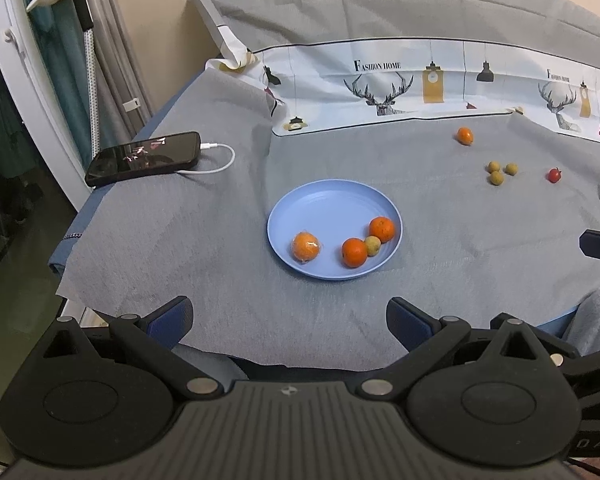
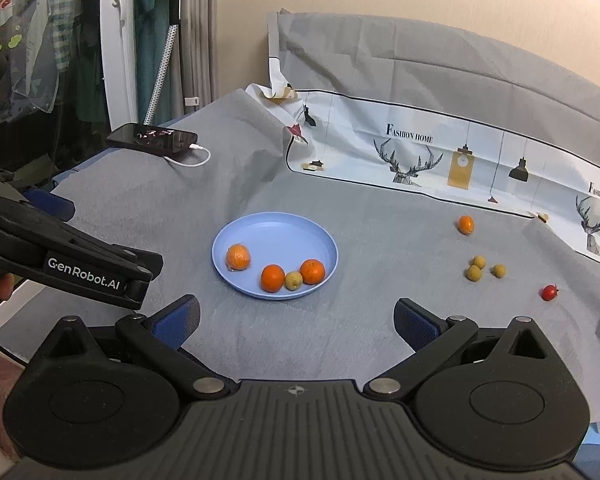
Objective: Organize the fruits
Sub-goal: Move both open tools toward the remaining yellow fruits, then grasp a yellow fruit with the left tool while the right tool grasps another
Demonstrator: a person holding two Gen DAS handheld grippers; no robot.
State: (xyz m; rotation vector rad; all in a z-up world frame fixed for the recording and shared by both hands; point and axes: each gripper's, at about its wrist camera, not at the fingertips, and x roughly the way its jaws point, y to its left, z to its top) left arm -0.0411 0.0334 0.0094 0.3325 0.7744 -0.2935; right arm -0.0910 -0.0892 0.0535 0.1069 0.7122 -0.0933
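Note:
A blue plate (image 1: 324, 204) (image 2: 276, 228) sits mid-table and holds three oranges (image 1: 354, 252) (image 2: 273, 278) and one small yellow-green fruit (image 1: 373, 245) (image 2: 293, 281). On the cloth to the right lie a lone orange (image 1: 465, 135) (image 2: 466, 224), three yellow-green fruits (image 1: 496, 178) (image 2: 474, 273) and a red cherry tomato (image 1: 554, 175) (image 2: 549, 292). My left gripper (image 1: 290, 320) is open and empty, near the table's front edge. My right gripper (image 2: 298, 320) is open and empty, short of the plate. The left gripper's body (image 2: 72, 268) shows at the left of the right wrist view.
A black phone (image 1: 144, 158) (image 2: 152, 138) on a white charging cable (image 1: 216, 160) lies at the far left. A printed cloth (image 1: 400, 84) (image 2: 440, 152) lines the back. A grey cloth (image 1: 220, 240) covers the table. A clothes rack (image 2: 60, 40) stands left.

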